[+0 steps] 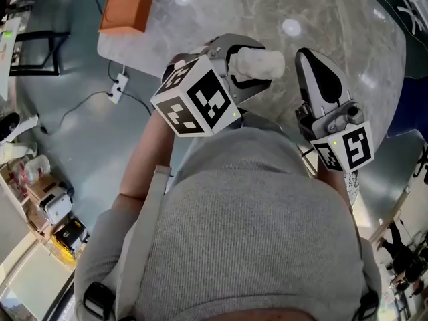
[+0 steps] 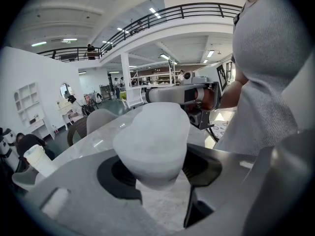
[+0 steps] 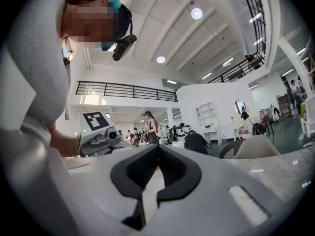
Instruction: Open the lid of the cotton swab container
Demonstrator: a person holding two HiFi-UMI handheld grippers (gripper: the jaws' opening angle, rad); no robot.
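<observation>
The cotton swab container (image 1: 265, 61) is a frosted white tub with its lid on. It hangs above the marble table, held in my left gripper (image 1: 253, 65), whose marker cube (image 1: 196, 101) sits close to the person's chest. In the left gripper view the container (image 2: 155, 136) fills the gap between the dark pads (image 2: 117, 175), so the left gripper (image 2: 157, 170) is shut on it. Just right of it, my right gripper (image 1: 305, 57) is shut with nothing in it. In the right gripper view its pads (image 3: 173, 167) meet at the tips of the right gripper (image 3: 157, 154).
The marble table (image 1: 334, 19) lies under both grippers, with an orange box (image 1: 126, 5) at its far left corner. A power strip and cable (image 1: 118, 87) lie on the floor to the left. The person's grey sweater (image 1: 254, 212) fills the near part of the head view.
</observation>
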